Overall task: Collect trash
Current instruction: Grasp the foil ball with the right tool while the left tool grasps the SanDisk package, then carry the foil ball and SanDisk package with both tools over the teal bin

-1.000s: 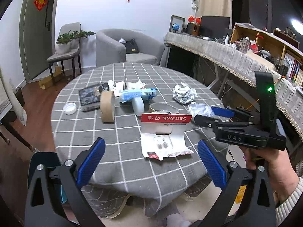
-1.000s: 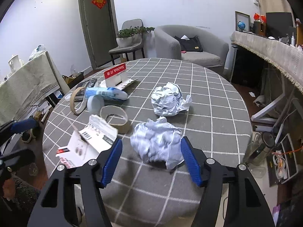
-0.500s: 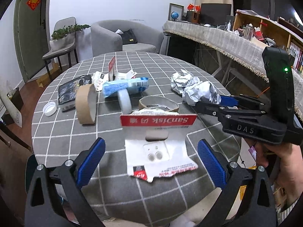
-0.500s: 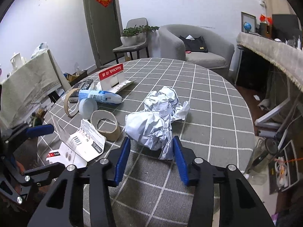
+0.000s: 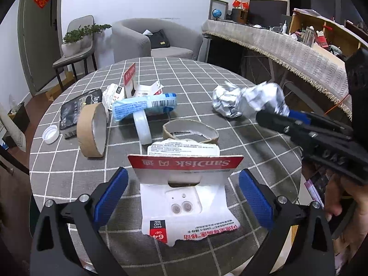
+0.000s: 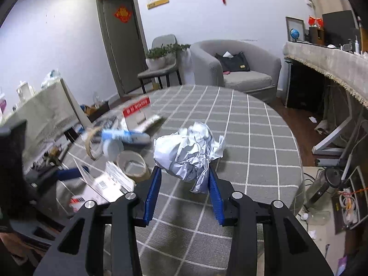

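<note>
My right gripper (image 6: 184, 184) is shut on a crumpled silver paper ball (image 6: 184, 158) and holds it above the checked tablecloth; the ball also shows in the left wrist view (image 5: 262, 100). A second crumpled ball (image 5: 224, 103) lies just behind it. My left gripper (image 5: 182, 191) is open, its blue pads on either side of a torn white SanDisk card package (image 5: 184, 184) at the near table edge. The package's red flap stands upright between the jaws.
On the round table (image 5: 207, 73) lie a torn cardboard tape core (image 5: 191, 131), a brown tape roll (image 5: 92, 131), a clear tape roll (image 5: 142, 126), a blue-white wrapper (image 5: 145, 107), a black pouch (image 5: 78, 108), a white cap (image 5: 51, 133) and another SanDisk package (image 5: 131, 80).
My right gripper closed on the nearer silver ball and lifted it. My left gripper moved forward until the SanDisk package sat between its open jaws.
</note>
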A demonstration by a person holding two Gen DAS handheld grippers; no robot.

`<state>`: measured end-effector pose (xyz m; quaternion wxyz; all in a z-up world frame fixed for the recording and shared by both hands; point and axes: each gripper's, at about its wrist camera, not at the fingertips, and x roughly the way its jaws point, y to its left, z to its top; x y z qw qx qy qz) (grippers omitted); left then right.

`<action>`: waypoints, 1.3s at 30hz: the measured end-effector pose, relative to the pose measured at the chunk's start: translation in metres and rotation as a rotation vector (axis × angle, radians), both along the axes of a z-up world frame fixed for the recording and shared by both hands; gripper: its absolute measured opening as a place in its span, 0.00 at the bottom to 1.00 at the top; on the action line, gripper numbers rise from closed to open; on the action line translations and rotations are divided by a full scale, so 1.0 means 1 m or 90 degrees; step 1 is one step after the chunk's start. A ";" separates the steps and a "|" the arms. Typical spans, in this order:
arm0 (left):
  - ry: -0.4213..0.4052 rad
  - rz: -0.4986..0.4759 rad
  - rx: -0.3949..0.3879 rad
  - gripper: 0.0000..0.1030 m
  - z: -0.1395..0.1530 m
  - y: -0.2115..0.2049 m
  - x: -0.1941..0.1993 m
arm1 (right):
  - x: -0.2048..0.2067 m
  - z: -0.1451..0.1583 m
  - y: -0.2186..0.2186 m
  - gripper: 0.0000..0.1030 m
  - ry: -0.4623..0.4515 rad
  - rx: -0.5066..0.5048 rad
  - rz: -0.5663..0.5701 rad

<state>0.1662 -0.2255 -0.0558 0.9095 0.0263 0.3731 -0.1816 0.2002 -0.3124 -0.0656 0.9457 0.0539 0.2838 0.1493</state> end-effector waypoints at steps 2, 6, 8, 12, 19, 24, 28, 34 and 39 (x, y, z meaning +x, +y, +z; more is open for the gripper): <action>0.006 -0.003 0.004 0.77 -0.003 0.001 0.002 | -0.002 0.008 0.000 0.40 -0.014 0.020 -0.004; 0.005 -0.019 -0.003 0.75 -0.007 0.005 0.003 | 0.000 0.013 0.006 0.40 -0.025 0.041 -0.006; 0.002 -0.027 -0.006 0.75 -0.006 0.008 0.002 | 0.002 0.015 0.012 0.40 -0.031 0.043 0.000; -0.008 -0.032 -0.012 0.75 0.003 0.019 -0.003 | 0.010 0.020 0.023 0.40 -0.033 0.055 0.003; -0.041 -0.009 -0.022 0.75 0.027 0.057 0.001 | 0.023 0.036 0.059 0.40 -0.046 0.071 0.020; -0.063 0.022 -0.022 0.75 0.042 0.093 0.011 | 0.032 0.042 0.090 0.40 -0.047 0.054 0.040; -0.069 0.057 -0.029 0.75 0.050 0.125 0.021 | 0.041 0.045 0.116 0.40 -0.045 0.043 0.059; -0.074 0.110 -0.028 0.75 0.050 0.176 0.035 | 0.050 0.047 0.157 0.40 -0.043 0.024 0.091; -0.067 0.146 -0.020 0.75 0.045 0.212 0.040 | 0.056 0.049 0.186 0.40 -0.040 0.020 0.117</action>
